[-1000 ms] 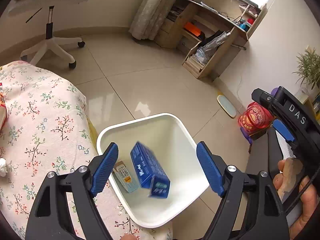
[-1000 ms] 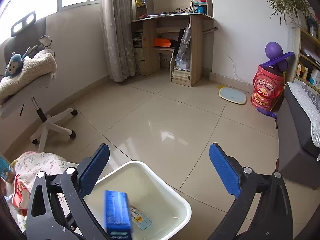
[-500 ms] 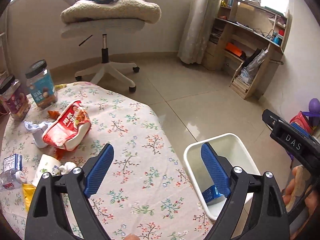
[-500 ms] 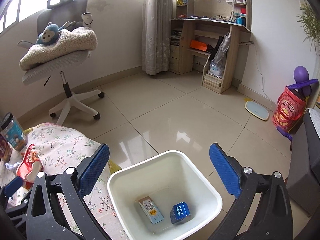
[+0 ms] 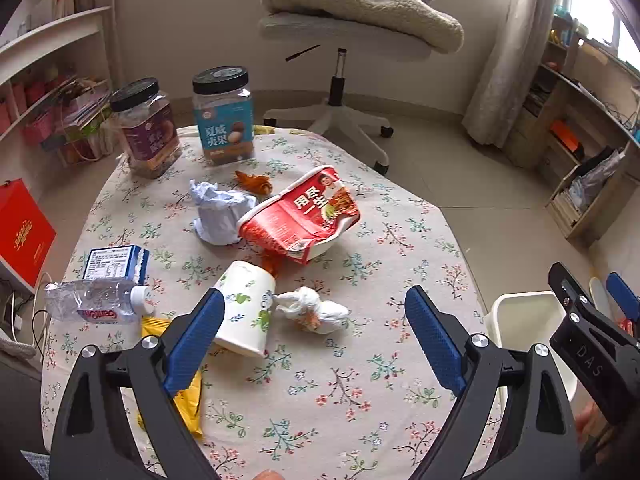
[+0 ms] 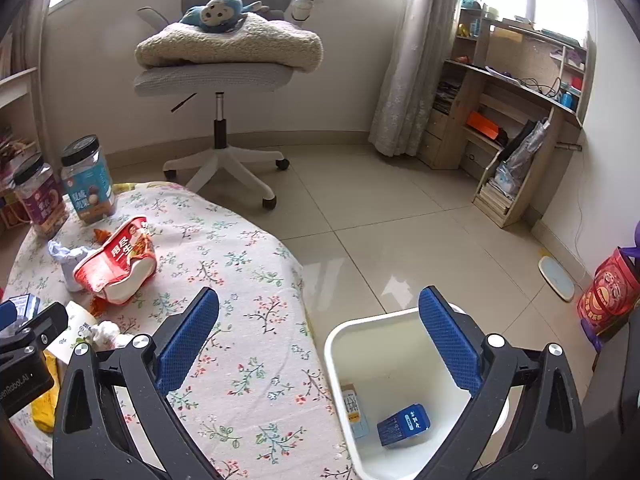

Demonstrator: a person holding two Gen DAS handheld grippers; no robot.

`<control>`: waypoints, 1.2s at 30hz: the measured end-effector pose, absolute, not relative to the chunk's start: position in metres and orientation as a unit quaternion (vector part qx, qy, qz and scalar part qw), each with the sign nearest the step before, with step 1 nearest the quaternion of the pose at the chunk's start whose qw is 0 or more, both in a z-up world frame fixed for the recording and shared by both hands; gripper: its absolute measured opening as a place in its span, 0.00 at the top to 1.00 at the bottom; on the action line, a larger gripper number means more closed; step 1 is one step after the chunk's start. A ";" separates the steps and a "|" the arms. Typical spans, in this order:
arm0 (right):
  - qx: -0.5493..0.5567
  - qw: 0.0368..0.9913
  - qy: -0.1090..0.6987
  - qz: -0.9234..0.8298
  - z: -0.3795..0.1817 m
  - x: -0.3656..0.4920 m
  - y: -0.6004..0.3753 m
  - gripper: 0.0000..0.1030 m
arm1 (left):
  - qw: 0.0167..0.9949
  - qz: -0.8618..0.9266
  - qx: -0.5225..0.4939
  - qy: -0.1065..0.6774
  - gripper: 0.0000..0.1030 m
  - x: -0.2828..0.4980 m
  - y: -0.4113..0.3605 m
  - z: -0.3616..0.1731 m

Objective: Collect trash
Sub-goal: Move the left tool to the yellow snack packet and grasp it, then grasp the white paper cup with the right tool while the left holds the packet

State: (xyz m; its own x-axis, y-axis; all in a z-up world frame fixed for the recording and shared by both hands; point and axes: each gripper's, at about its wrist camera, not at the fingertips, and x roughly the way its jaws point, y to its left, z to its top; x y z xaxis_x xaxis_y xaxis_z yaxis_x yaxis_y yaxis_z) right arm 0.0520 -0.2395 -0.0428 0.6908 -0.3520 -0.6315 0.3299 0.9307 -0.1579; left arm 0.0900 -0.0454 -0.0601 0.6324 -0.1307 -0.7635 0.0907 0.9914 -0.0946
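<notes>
Both sets of jaws are standing wide apart, gripping nothing. The left gripper is hovering over the worktop, with the crumpled tissue lying between its jaws beside the tipped paper cup. The right gripper is hanging beside the worktop, over the white bin holding a blue box

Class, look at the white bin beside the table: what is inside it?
Inside the white bin lie a blue box and a pale flat carton. The right tongs, open, cover part of the bin's floor, so anything there stays unseen.
</notes>
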 end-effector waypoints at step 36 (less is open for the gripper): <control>0.114 0.828 0.548 0.044 -0.135 0.132 -0.116 0.07 | 0.854 -0.057 -0.055 0.514 0.95 0.071 0.114 -0.088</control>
